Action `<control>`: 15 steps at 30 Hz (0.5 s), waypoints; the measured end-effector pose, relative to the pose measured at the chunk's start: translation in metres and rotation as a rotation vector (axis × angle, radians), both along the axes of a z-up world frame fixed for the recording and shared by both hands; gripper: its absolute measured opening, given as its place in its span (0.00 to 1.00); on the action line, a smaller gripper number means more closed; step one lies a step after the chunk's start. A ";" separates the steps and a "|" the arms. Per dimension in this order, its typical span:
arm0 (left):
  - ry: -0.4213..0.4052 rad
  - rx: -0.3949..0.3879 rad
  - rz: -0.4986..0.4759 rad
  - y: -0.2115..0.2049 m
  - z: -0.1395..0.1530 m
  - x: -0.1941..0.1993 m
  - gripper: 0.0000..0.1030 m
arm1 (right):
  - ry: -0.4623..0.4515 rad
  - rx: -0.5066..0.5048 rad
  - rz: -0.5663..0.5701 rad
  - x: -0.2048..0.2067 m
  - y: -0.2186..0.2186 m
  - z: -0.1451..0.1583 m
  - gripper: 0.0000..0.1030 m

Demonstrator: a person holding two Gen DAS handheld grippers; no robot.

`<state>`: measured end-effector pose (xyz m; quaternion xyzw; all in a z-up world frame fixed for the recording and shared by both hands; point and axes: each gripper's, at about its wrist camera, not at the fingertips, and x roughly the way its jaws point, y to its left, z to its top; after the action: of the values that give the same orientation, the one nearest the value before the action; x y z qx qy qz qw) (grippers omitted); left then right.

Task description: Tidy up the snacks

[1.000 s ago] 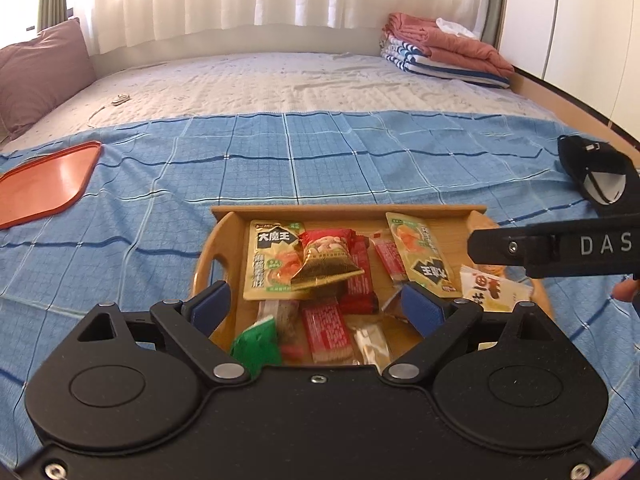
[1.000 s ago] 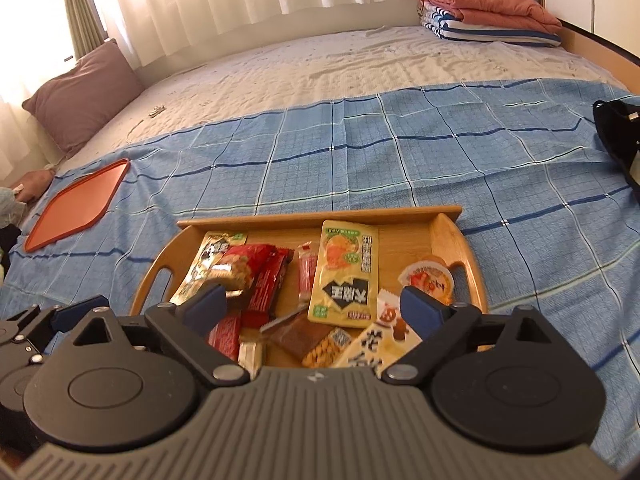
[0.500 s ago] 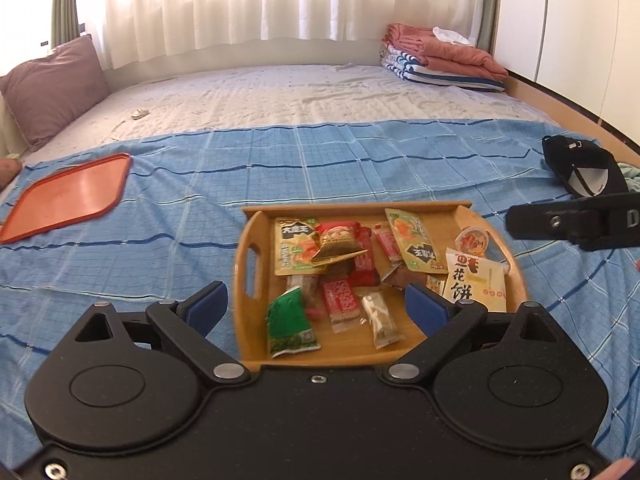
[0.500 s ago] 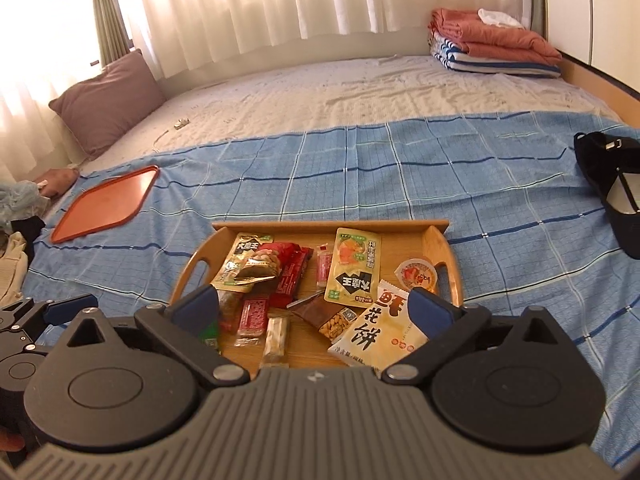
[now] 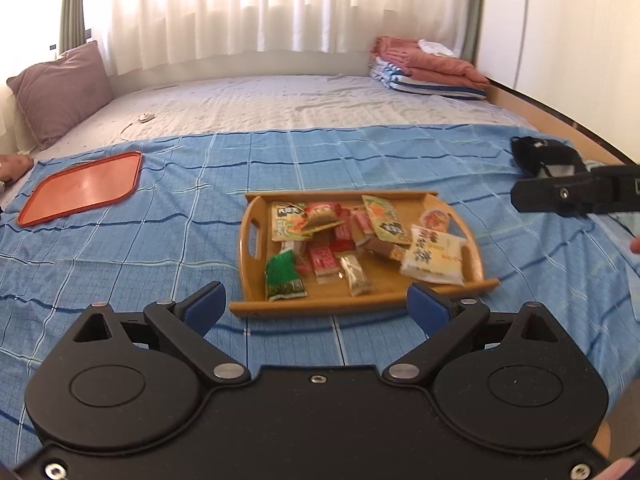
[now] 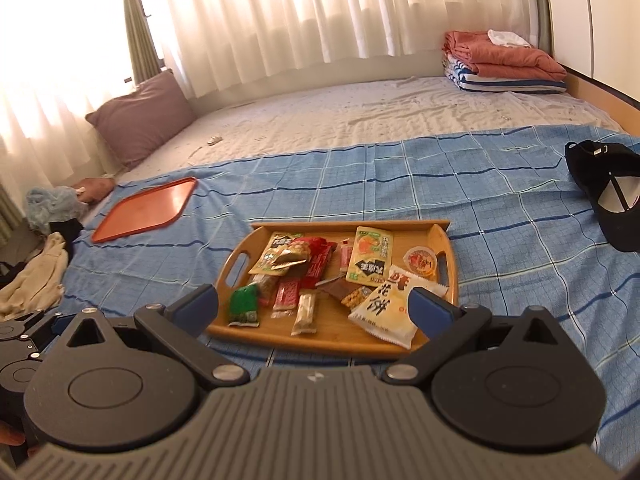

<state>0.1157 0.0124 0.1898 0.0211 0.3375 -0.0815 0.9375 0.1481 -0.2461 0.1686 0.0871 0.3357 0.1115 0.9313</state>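
Two grippers, left gripper (image 5: 316, 304) and right gripper (image 6: 314, 304), both spread wide, nothing between the jaws, hanging just short of rectangular wooden tray (image 6: 240, 330) on blue checked bedcover (image 6: 500, 216). Mixed snack packets (image 6: 368, 256) piled inside, probably for sorting onto flat orange tray (image 6: 148, 210), well apart.

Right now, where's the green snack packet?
In both wrist views the green snack packet lies in the wooden tray, at its near left corner, just left of the red wrapped bar.
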 end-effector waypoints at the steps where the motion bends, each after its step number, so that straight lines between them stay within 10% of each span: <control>1: -0.001 -0.003 -0.002 0.000 0.001 -0.007 0.95 | -0.003 0.000 0.002 -0.006 -0.001 0.000 1.00; 15: -0.096 -0.030 -0.020 -0.003 0.009 -0.082 0.96 | -0.102 -0.024 0.009 -0.071 -0.009 -0.003 1.00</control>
<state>0.0342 0.0090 0.1985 0.0141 0.2906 -0.0948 0.9520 0.0775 -0.2551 0.1659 0.0686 0.2894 0.1160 0.9477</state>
